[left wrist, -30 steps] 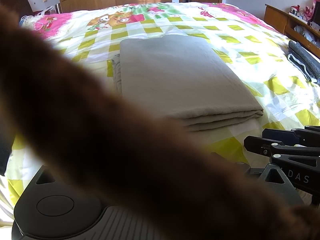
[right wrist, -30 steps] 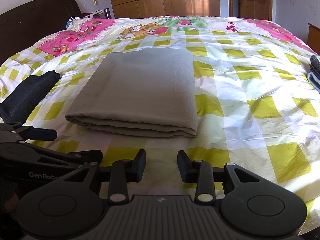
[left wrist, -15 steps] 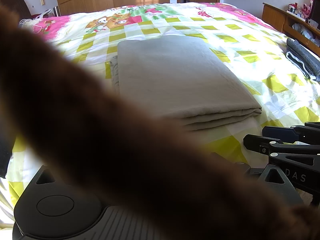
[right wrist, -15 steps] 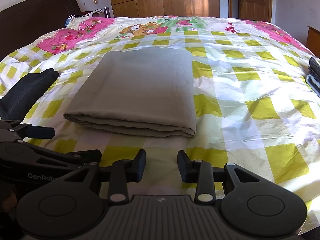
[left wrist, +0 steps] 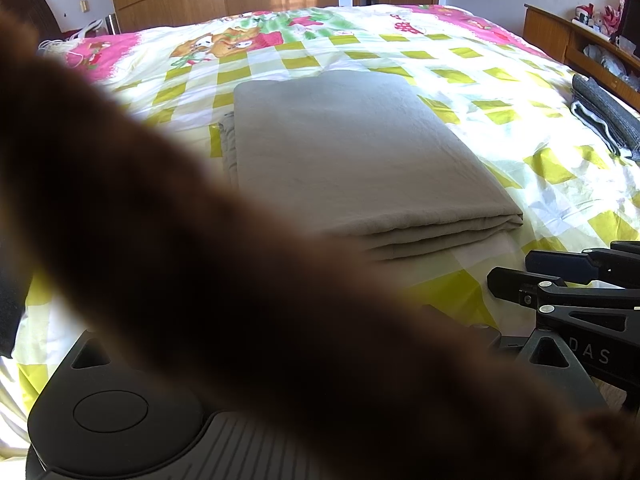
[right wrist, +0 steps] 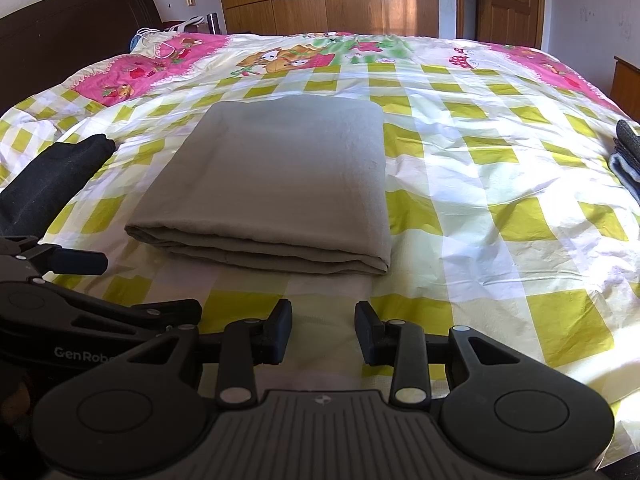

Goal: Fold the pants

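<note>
The grey pants (right wrist: 276,184) lie folded into a neat rectangle in the middle of the checked bedspread (right wrist: 500,184), their layered fold edge towards me. My right gripper (right wrist: 323,316) hovers just short of that edge, open, with nothing between its fingers. My left gripper (right wrist: 152,286) shows from the side at the lower left, its two fingers apart and empty. In the left wrist view the pants (left wrist: 352,152) are partly hidden by a blurred brown shape (left wrist: 200,260) close to the lens, which also covers the left gripper's own fingers. The right gripper (left wrist: 510,270) is at the right edge.
A black garment (right wrist: 52,176) lies on the bed to the left of the pants. Folded grey clothes (left wrist: 600,116) sit at the bed's right edge, beside a wooden shelf (left wrist: 560,36). A dark headboard (right wrist: 72,40) and wooden wardrobes stand behind.
</note>
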Tool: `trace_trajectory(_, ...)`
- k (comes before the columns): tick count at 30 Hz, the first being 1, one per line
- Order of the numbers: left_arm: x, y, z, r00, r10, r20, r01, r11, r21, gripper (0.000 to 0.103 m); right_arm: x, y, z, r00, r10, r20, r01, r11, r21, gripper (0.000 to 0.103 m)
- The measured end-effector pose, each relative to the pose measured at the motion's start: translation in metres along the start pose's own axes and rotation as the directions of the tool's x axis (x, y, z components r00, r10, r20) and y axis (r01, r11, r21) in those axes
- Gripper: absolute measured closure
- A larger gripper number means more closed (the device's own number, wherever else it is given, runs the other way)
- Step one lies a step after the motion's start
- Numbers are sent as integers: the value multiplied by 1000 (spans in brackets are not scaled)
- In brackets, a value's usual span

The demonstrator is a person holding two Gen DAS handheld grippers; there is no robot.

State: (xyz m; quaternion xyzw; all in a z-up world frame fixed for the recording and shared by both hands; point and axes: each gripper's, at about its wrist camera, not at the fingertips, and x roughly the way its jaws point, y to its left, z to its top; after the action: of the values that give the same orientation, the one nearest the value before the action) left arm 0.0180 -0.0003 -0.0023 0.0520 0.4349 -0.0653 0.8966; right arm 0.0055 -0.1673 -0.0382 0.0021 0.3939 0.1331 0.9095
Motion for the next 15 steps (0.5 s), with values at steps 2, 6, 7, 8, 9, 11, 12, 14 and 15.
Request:
trace_trajectory(2,0,0,0,1000,1,1,-1,1000,2,0,0,0,0,1000,-1,0,1,1000,-1,55)
trace_trajectory(6,0,-1,0,1000,1,1,-1,1000,3,0,0,0,0,1000,-1,0,1,1000,-1,55)
trace_trajectory(7,0,-1,0,1000,2,1,-2,1000,3,0,0,0,0,1000,-1,0,1,1000,-1,55)
trace_trajectory(8,0,-1,0,1000,2,1,-2,1000,3,0,0,0,0,1000,-1,0,1,1000,-1,55)
trace_trajectory(9,0,-1,0,1000,1,1,-1,1000,3,0,0,0,0,1000,-1,0,1,1000,-1,55)
trace_trajectory(11,0,-1,0,1000,2,1,-2,1000,3,0,0,0,0,1000,-2,0,2,1000,-2,55)
trace_trajectory(12,0,-1,0,1000,2,1,-2,1000,3,0,0,0,0,1000,-2,0,2,1000,-2,55)
trace_trajectory(14,0,-1,0,1000,2,1,-2,1000,3,0,0,0,0,1000,-2,1,2,1000,-2,55)
trace_trajectory(15,0,-1,0,1000,2,1,-2,1000,3,0,0,0,0,1000,-2,0,2,1000,-2,55)
